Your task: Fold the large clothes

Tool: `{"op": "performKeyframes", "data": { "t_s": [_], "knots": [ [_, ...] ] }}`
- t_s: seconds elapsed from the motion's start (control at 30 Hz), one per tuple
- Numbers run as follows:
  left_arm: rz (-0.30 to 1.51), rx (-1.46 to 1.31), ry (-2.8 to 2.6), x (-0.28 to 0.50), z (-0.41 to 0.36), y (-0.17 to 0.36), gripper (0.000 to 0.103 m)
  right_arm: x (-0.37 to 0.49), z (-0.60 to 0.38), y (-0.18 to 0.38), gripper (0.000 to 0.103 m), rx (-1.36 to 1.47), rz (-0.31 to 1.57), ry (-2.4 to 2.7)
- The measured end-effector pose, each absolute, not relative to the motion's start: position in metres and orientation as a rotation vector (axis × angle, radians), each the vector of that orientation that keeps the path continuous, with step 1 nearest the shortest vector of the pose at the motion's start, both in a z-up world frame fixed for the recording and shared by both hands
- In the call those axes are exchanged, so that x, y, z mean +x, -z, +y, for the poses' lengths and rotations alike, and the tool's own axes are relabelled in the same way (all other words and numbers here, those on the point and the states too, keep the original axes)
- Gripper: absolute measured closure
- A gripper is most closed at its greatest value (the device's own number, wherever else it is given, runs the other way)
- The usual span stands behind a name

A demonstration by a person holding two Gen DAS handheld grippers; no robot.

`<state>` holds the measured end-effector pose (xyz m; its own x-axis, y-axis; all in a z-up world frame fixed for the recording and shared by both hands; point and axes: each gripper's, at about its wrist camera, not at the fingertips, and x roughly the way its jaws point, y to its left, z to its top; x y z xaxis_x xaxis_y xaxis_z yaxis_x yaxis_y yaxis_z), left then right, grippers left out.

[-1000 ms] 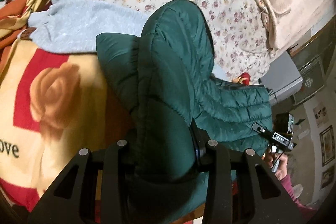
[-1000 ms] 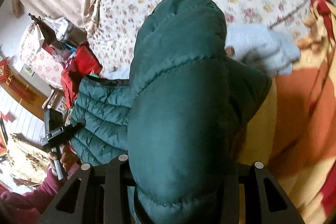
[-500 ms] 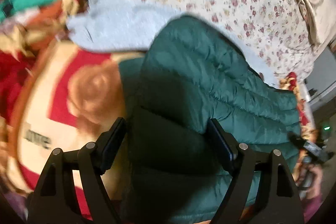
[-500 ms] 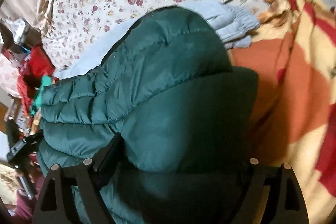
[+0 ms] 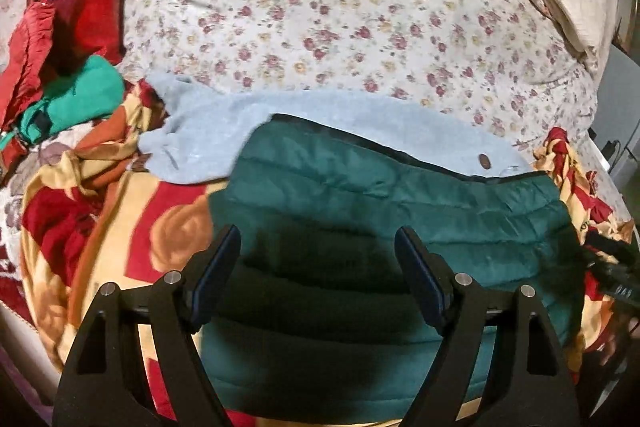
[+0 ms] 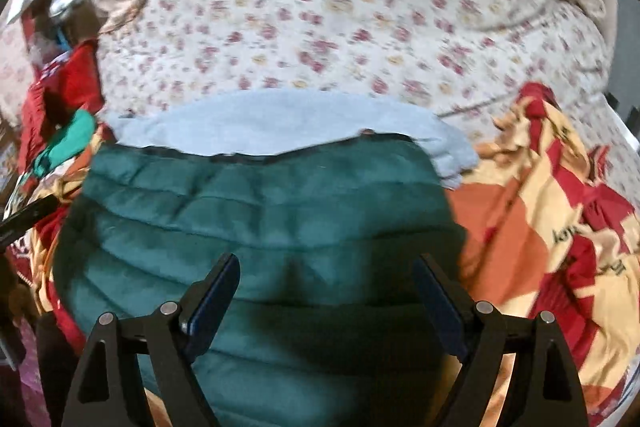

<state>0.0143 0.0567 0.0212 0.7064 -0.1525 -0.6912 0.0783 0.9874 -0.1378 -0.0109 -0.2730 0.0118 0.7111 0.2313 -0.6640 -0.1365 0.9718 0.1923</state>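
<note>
- Green quilted jacket (image 5: 360,211) lies folded on the red and yellow blanket (image 5: 120,239), its far edge overlapping a pale blue garment (image 5: 208,131)
- I see my left gripper (image 5: 318,259) above the jacket, fingers spread wide, holding nothing
- My right gripper (image 6: 326,287) is likewise spread and empty over the jacket
- Floral bedspread (image 5: 340,27) stretches beyond

Dim warm indoor light, heavy fisheye bending with black corners, right wrist view motion-blurred across the flowered bedspread (image 6: 360,11), left wrist view sharper, dark shadow on the green jacket (image 5: 400,211) between each claw's fingers
</note>
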Motion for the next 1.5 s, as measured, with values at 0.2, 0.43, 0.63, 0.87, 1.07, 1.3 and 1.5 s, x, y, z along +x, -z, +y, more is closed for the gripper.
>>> {"op": "performKeyframes", "data": {
  "t_s": [0.2, 0.43, 0.63, 0.87, 1.07, 1.3, 1.5],
  "knots": [
    [0.807, -0.078, 0.129, 0.020, 0.028, 0.002, 0.023, -0.003, -0.230, 0.007, 0.017, 0.158, 0.789, -0.240],
    [0.856, -0.065, 0.105, 0.034, 0.018, 0.034, 0.023, 0.015, -0.220, 0.037, 0.006, 0.168, 0.785, -0.199],
    [0.832, -0.024, 0.086, 0.034, 0.009, 0.041, 0.018, 0.021, -0.214, 0.048, 0.001, 0.134, 0.767, -0.173],
    [0.827, -0.010, 0.067, 0.022, 0.006, 0.035, 0.018, 0.009, -0.220, 0.036, 0.001, 0.179, 0.759, -0.141],
    [0.777, -0.021, 0.067, 0.000, 0.004, 0.018, 0.018, -0.019, -0.222, 0.015, 0.001, 0.220, 0.733, -0.134],
    [0.690, -0.004, 0.071, -0.026, -0.002, -0.006, 0.018, -0.050, -0.216, -0.015, 0.001, 0.223, 0.646, -0.093],
    [0.634, 0.012, 0.064, -0.044, -0.003, -0.019, 0.018, -0.065, -0.211, -0.025, 0.001, 0.209, 0.624, -0.088]
  ]
}}
